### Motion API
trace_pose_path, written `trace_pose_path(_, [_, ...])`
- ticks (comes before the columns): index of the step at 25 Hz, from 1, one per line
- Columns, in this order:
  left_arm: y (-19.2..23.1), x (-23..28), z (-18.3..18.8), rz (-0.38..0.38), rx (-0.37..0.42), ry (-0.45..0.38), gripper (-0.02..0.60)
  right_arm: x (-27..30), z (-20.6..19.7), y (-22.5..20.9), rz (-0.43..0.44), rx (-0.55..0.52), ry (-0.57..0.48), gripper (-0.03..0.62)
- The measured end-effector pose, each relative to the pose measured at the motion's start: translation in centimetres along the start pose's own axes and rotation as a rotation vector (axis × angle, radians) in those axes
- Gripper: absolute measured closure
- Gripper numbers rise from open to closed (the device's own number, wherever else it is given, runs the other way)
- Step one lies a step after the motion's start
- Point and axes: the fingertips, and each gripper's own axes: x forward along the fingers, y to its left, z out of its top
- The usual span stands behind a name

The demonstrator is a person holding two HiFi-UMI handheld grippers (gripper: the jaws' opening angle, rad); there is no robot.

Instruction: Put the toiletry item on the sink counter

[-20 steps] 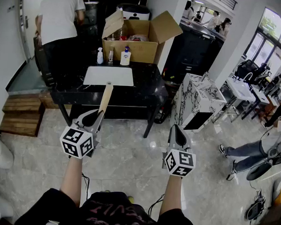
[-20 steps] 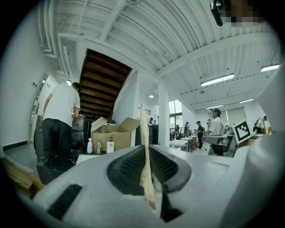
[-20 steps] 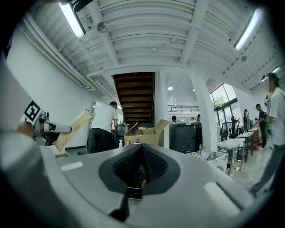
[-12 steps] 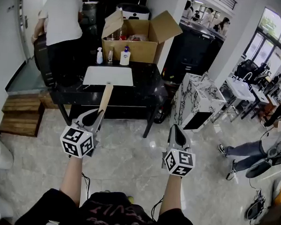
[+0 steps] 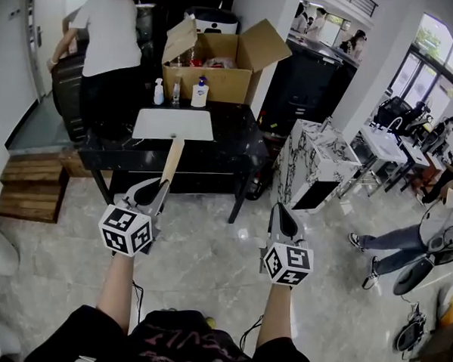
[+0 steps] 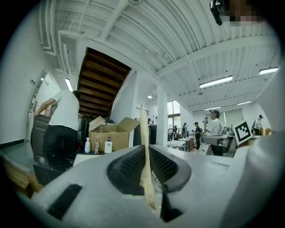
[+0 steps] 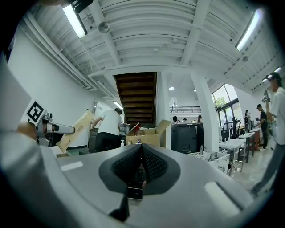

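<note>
A long flat tan carton, the toiletry item, sticks forward out of my left gripper, which is shut on its near end. In the left gripper view the carton stands on edge between the jaws. My right gripper hangs beside it at the same height, shut with nothing in it; its jaws meet in the right gripper view. The black sink counter with a white basin stands ahead, beyond the carton's far end. Both grippers are over the floor, short of the counter.
Three pump bottles and an open cardboard box stand at the counter's back. A person in a white shirt bends at its far left. A marble-patterned cabinet is to the right, wooden steps to the left.
The person in the white shirt has shifted right and leaned over behind the counter. Both grippers and the carton have kept almost the same place.
</note>
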Motion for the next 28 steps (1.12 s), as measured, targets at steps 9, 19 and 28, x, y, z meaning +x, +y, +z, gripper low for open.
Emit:
trace_pose_path(9, [2.6, -1.7, -0.3, -0.025, -0.015, -0.009, 0.554, 0.2, 0.4, 3.1, -0.026, -0.005, -0.014, 0.582])
trace_pose_path(19, [4.4, -1.8, -0.7, -0.049, -0.021, -0.007, 0.554, 0.2, -0.5, 4.1, -0.081, 0.002, 0.002, 0.582])
trace_pose_path(28, [4.4, 0.2, -1.5, -0.068, -0.014, 0.004, 0.554, 1.2, -1.5, 2.8, -0.096, 0.03, -0.005, 0.582])
